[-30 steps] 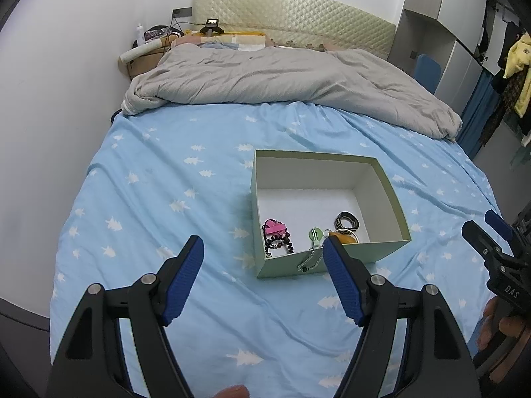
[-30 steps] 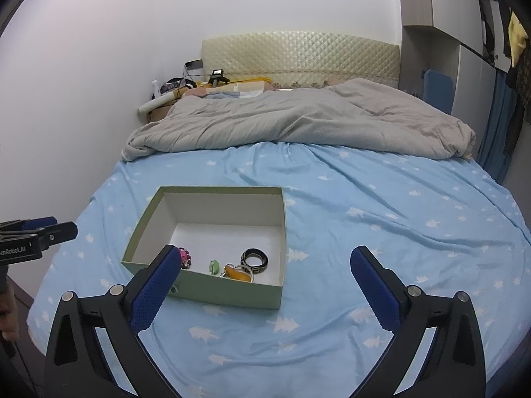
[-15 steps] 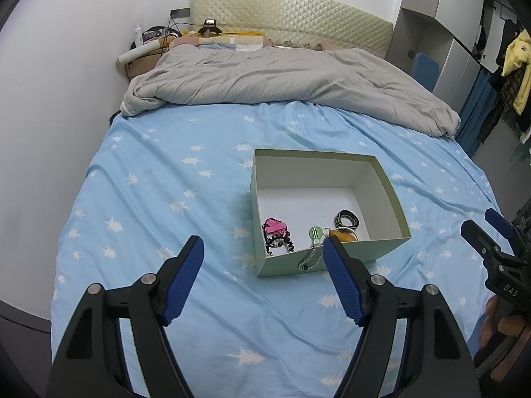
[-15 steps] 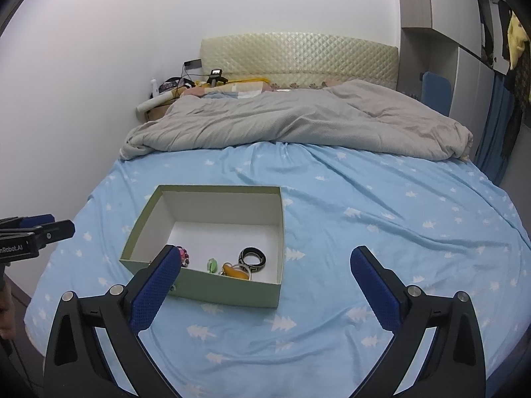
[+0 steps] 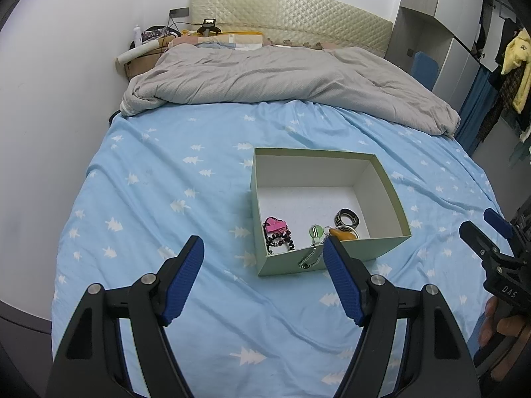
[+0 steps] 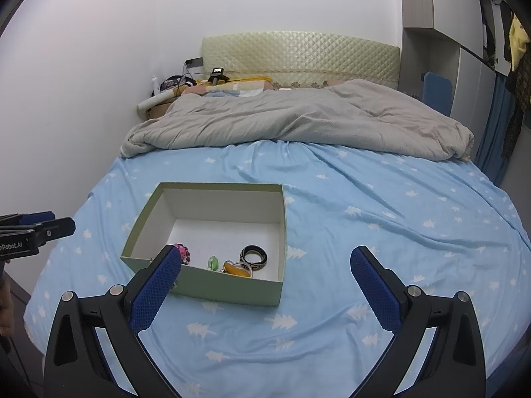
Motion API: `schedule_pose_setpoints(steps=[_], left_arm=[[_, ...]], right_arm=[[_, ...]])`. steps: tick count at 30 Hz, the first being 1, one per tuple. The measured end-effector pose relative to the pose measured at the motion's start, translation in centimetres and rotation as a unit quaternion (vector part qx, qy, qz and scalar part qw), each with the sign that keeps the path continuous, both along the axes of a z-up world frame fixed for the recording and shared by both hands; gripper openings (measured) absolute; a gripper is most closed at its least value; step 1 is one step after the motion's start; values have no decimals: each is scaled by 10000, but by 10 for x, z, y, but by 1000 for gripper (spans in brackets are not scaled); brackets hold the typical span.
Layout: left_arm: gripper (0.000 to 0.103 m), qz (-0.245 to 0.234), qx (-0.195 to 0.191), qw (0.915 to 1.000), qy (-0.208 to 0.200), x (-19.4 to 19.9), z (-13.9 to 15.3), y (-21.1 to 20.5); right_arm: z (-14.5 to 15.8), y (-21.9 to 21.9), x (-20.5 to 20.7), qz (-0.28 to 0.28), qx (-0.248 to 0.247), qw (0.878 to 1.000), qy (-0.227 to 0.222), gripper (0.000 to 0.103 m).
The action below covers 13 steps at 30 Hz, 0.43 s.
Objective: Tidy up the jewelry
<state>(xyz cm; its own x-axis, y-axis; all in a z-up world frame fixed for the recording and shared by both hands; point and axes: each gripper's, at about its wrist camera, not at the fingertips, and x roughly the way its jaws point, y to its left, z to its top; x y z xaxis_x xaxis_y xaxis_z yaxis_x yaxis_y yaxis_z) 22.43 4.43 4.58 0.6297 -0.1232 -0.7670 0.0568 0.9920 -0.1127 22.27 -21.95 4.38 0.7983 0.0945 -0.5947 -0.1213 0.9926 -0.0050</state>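
A pale green open box (image 5: 335, 258) (image 6: 229, 287) sits on the blue bed sheet. Inside lie a pink and black bracelet bundle (image 5: 277, 233) (image 6: 183, 252), a green charm (image 5: 316, 232) (image 6: 213, 263), an orange piece (image 5: 345, 234) (image 6: 237, 269) and a black patterned bangle (image 5: 346, 220) (image 6: 254, 254). A small chain (image 5: 310, 260) hangs over the box's front wall. My left gripper (image 5: 264, 280) is open and empty, just in front of the box. My right gripper (image 6: 265, 282) is open and empty, in front of the box's right side.
A grey duvet (image 5: 282, 79) (image 6: 298, 119) is bunched across the head of the bed before a quilted headboard (image 5: 292, 23). A white wall runs along the left. Wardrobes and hanging clothes (image 5: 511, 53) stand on the right. The sheet (image 6: 381, 219) has tree prints.
Both grippers have drifted slightly back and down; the box sits a little higher in each view. Nothing was taken hold of or let go.
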Motion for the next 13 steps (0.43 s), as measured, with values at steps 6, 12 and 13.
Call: schedule_pose_setpoints(steps=[6, 12, 13], left_arm=[[74, -9, 19, 10000, 11, 0, -1, 1], [74, -33, 20, 10000, 8, -1, -1, 1], [74, -36, 20, 10000, 10, -2, -1, 1]], right_arm=[[-4, 0, 0, -33, -12, 10000, 47, 102], [-5, 0, -1, -37, 0, 10000, 52, 102], [-5, 0, -1, -30, 0, 10000, 50, 102]])
